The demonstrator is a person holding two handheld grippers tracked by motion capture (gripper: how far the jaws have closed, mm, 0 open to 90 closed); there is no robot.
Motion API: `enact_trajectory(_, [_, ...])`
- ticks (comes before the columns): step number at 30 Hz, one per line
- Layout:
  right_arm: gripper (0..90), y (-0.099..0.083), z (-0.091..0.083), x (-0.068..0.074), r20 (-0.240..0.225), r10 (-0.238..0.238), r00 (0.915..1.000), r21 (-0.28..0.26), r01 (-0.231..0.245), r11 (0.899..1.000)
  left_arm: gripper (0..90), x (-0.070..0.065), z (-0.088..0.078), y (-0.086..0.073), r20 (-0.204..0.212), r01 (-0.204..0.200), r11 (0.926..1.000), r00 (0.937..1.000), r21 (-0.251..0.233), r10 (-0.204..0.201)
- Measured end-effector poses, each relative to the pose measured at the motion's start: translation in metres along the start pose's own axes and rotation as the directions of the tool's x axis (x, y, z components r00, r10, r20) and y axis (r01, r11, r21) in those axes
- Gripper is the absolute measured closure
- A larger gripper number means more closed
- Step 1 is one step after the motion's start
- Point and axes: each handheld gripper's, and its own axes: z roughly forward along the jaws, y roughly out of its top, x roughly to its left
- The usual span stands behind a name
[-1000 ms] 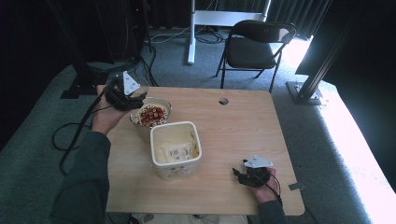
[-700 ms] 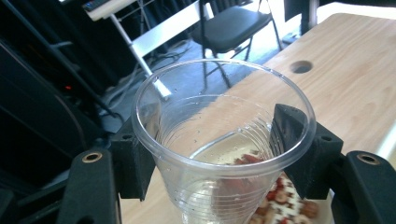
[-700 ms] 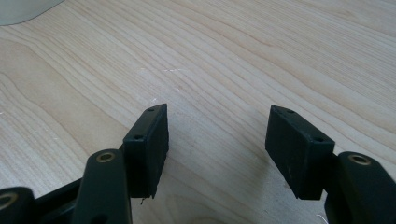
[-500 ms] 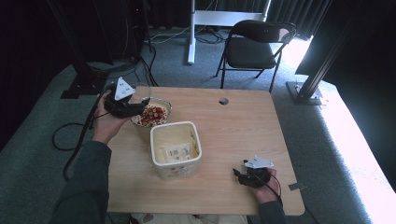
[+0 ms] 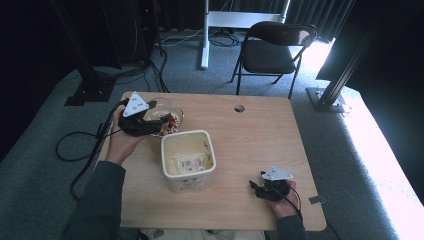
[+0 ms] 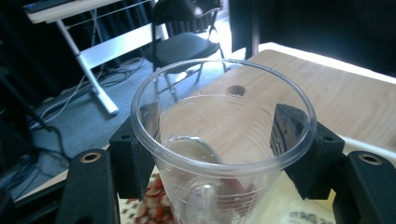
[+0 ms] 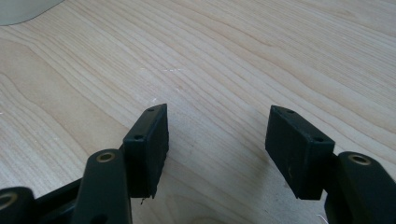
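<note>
My left gripper (image 5: 152, 121) is shut on a clear plastic cup (image 5: 162, 106), held above a glass bowl of red and white food (image 5: 173, 124) at the table's left. In the left gripper view the cup (image 6: 219, 158) sits upright between the two pads (image 6: 292, 128), which press on its sides; the jaws have just been opening slightly with the cup still between them. A white tub (image 5: 189, 180) with a packet inside stands next to the bowl. My right gripper (image 5: 256, 189) rests open on the wood near the front right, with nothing between its fingers (image 7: 217, 135).
The wooden table (image 5: 255, 140) has a small round hole (image 5: 239, 108) near its far edge. A black folding chair (image 5: 274, 50) and a white desk frame stand on the carpet beyond. Cables trail off the table's left side.
My left hand has moved right and toward the near side with the cup, coming lower over the bowl. The right gripper has stayed where it was.
</note>
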Motion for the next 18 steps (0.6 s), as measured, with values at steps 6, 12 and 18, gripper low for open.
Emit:
enact_trajectory(6, [39.0, 0.000, 0.000, 0.000, 0.001, -0.002, 1.0000, -0.001, 0.002, 1.000, 33.2, -0.015, 0.000, -0.001, 0.080, 0.002, 0.9999, 0.9968, -0.014, -0.001])
enact_trajectory(12, [39.0, 0.000, 0.000, 0.000, 0.001, -0.002, 1.0000, -0.001, 0.002, 1.000, 31.7, -0.024, 0.003, -0.005, 0.124, -0.006, 1.0000, 0.9923, -0.003, 0.007])
enact_trajectory(18, [39.0, 0.000, 0.000, 0.000, 0.000, 0.000, 1.0000, 0.000, 0.000, 1.000, 30.0, -0.030, 0.006, -0.008, 0.184, -0.023, 0.9997, 0.9828, 0.013, 0.020])
